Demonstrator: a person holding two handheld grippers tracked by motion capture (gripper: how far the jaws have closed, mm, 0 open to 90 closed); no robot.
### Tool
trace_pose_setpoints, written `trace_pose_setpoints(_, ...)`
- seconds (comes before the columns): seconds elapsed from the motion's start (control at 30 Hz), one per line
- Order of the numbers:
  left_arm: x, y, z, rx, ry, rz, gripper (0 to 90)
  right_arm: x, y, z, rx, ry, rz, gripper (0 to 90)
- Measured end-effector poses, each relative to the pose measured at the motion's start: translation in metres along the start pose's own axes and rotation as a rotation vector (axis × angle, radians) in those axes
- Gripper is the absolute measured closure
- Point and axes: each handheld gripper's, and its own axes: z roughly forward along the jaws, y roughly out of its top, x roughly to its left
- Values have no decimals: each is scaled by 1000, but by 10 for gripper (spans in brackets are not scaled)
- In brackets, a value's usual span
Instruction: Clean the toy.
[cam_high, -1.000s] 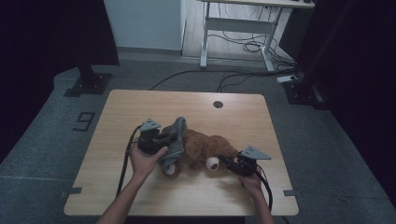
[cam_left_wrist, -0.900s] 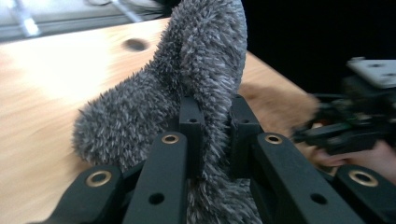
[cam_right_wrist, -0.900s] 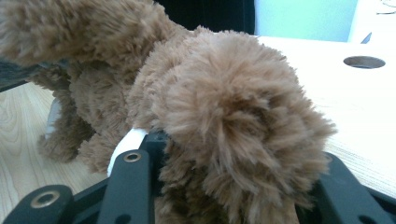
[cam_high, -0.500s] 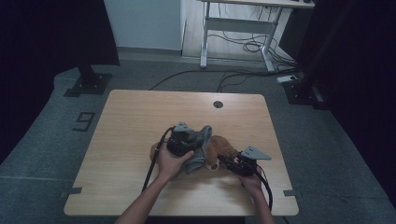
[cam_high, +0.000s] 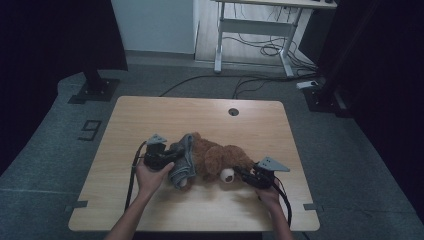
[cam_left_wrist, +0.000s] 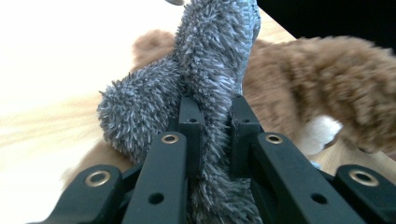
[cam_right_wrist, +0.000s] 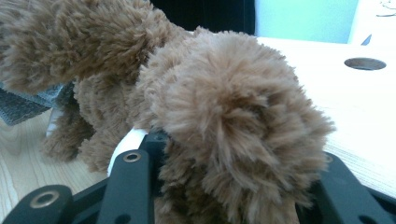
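A brown plush toy (cam_high: 220, 157) lies on its side in the middle of the wooden table (cam_high: 150, 117). A grey fuzzy cloth (cam_high: 184, 160) wraps its left end. My left gripper (cam_high: 172, 157) comes in from the left, shut on a fold of that grey cloth (cam_left_wrist: 210, 70); the fabric is squeezed between the black jaws of the left gripper (cam_left_wrist: 215, 109), with brown fur (cam_left_wrist: 317, 79) behind. My right gripper (cam_high: 245, 176) sits at the toy's right end, shut on a brown furry limb (cam_right_wrist: 224, 107) that bulges over the jaws of the right gripper (cam_right_wrist: 233, 154). A white patch (cam_high: 228, 175) shows on the toy.
A round cable hole (cam_high: 233, 111) sits near the table's far edge. Behind the table stand a white desk frame (cam_high: 250, 30) with floor cables (cam_high: 260, 50) and a black stand base (cam_high: 95, 87) at the left. Bare tabletop lies to the left and far side of the toy.
My left gripper swung right over the toy with the grey cloth, then came back left and lower. The right gripper has stayed where it was.
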Motion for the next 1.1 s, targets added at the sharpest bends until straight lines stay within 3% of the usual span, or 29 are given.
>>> trace_pose_setpoints(0.27, 28, -14, -11, 7, 67, -45, 787, 0, 0, 0, -2, 0, -1, 541)
trace_pose_setpoints(0.4, 46, -26, -16, 50, 160, -63, 788, -1, -1, 0, -3, 2, 8, 541)
trace_pose_setpoints(0.53, 58, -35, -21, 48, 138, -117, 787, -2, -1, 0, -5, 2, 14, 540)
trace_pose_setpoints(0.63, 50, -26, -30, 10, 114, -106, 789, -3, -1, 0, -7, -1, 18, 540)
trace_pose_setpoints(0.73, 28, -6, -42, -45, 99, -46, 790, -4, -1, -1, -9, -6, 28, 540)
trace_pose_setpoints(0.83, 11, 13, -54, -100, 48, -16, 789, -5, -2, -1, -12, -6, 27, 540)
trace_pose_setpoints(0.93, -4, 29, -57, -120, 12, 9, 789, -4, -2, -1, -13, -8, 24, 540)
trace_pose_setpoints(1.1, -31, 48, -45, -115, -53, 37, 786, -4, -2, -1, -11, -8, 20, 540)
